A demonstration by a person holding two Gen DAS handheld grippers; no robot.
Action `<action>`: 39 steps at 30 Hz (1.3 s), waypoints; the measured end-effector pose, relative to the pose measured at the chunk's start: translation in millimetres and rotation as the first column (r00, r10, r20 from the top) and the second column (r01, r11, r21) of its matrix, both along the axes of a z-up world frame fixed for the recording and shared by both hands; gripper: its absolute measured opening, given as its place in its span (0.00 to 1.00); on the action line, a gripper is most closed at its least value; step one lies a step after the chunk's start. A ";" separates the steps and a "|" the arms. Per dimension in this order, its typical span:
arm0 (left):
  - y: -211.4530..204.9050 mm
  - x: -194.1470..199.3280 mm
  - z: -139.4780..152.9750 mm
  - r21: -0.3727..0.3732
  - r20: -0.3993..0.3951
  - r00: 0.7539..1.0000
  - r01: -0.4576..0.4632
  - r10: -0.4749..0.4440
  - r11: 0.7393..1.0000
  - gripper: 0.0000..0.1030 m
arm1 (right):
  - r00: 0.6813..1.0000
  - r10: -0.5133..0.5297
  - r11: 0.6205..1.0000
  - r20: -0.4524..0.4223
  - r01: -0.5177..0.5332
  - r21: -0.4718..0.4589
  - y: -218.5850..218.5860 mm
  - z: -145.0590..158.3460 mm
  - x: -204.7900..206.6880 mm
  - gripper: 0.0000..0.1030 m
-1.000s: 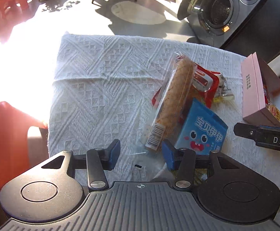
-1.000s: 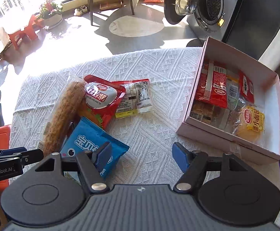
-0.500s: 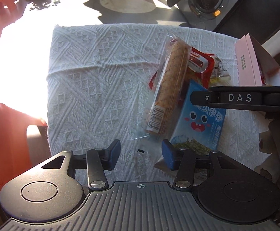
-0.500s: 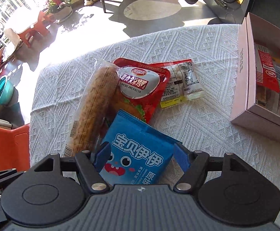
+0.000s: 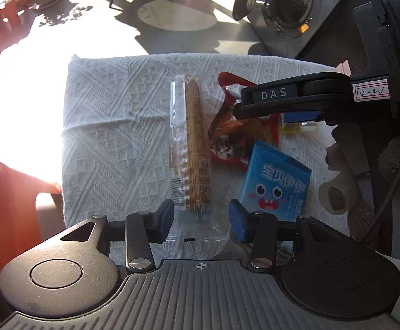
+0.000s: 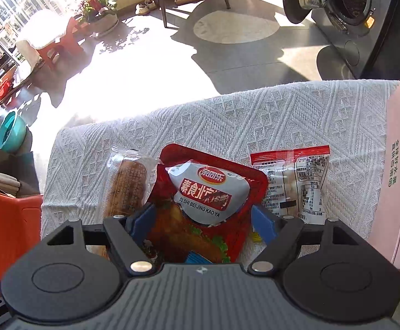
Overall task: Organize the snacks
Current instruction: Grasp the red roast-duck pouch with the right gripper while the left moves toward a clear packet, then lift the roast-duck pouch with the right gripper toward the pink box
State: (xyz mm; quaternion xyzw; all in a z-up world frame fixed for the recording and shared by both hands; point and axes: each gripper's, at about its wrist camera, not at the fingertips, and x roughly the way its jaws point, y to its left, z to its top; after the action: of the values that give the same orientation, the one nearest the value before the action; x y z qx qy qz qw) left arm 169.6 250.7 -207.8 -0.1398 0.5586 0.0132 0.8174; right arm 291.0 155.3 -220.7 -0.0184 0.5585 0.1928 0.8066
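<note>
A long bread stick in clear wrap [image 5: 195, 148] lies on the white cloth [image 5: 111, 126], its near end between the open jaws of my left gripper [image 5: 201, 220]. Right of it lie a red pouch [image 5: 238, 134] and a blue snack bag [image 5: 275, 181]. My right gripper [image 6: 204, 220] is open, its jaws either side of the red pouch [image 6: 208, 189]. The bread stick [image 6: 128, 187] is left of it, a small clear packet [image 6: 296, 184] right of it. In the left wrist view the right gripper [image 5: 282, 99] hangs over the red pouch.
The pink box [image 6: 398, 170] stands at the right edge of the cloth. An orange stool [image 5: 10, 214] is left of the table. A washing machine [image 5: 296, 8] with an open door stands behind on the floor.
My right gripper has moved left and forward from the blue bag to straddle the red pouch. My left gripper has moved right so the bread stick's end lies between its jaws.
</note>
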 end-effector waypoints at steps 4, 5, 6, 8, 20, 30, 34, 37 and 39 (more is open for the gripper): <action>2.8 4.1 -2.2 0.007 -0.004 1.000 0.004 -0.004 1.000 0.47 | 0.999 0.037 0.998 -0.022 -0.038 -0.044 -9.2 -10.7 -14.4 0.68; 3.7 4.6 -2.8 0.007 -0.004 1.000 0.002 -0.002 1.000 0.47 | 0.999 0.037 0.999 -0.033 -0.038 -0.033 -14.0 -11.8 -18.5 0.63; 4.6 5.2 -3.3 0.007 -0.005 1.000 0.000 0.000 1.000 0.47 | 0.999 0.036 0.999 -0.031 -0.037 -0.029 -17.1 -11.5 -22.0 0.62; 6.4 5.8 -4.0 0.010 -0.009 1.000 -0.006 0.006 1.000 0.47 | 0.999 0.032 0.999 -0.017 -0.032 -0.011 -24.7 -6.6 -29.6 0.59; -12.1 4.5 -3.7 0.113 -0.085 0.994 0.075 -0.065 0.991 0.47 | 1.000 0.006 0.997 -0.021 -0.008 -0.073 17.1 -16.3 5.7 0.85; -28.1 8.9 0.2 0.115 -0.074 0.992 0.112 -0.104 0.987 0.47 | 1.000 0.002 1.000 0.020 -0.002 -0.005 -34.9 36.5 -11.1 0.09; -40.4 11.9 1.9 0.117 -0.070 0.989 0.136 -0.129 0.984 0.47 | 0.999 -0.036 0.999 0.000 0.036 0.004 -72.8 44.2 -18.3 0.05; -48.5 15.0 1.7 0.119 -0.070 0.987 0.154 -0.146 0.981 0.47 | 0.999 -0.045 0.999 -0.009 0.045 -0.006 -85.8 37.9 -25.9 0.06; -52.2 15.9 0.9 0.123 -0.071 0.985 0.164 -0.156 0.979 0.47 | 0.998 -0.056 0.998 -0.029 0.056 -0.002 -92.7 31.9 -28.1 0.13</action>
State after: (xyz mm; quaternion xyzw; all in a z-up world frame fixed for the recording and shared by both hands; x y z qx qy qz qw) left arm 185.5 198.5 -206.9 -0.0410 0.5909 -0.0122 0.8056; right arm 262.9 62.7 -188.8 -0.0002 0.5706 0.1700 0.8035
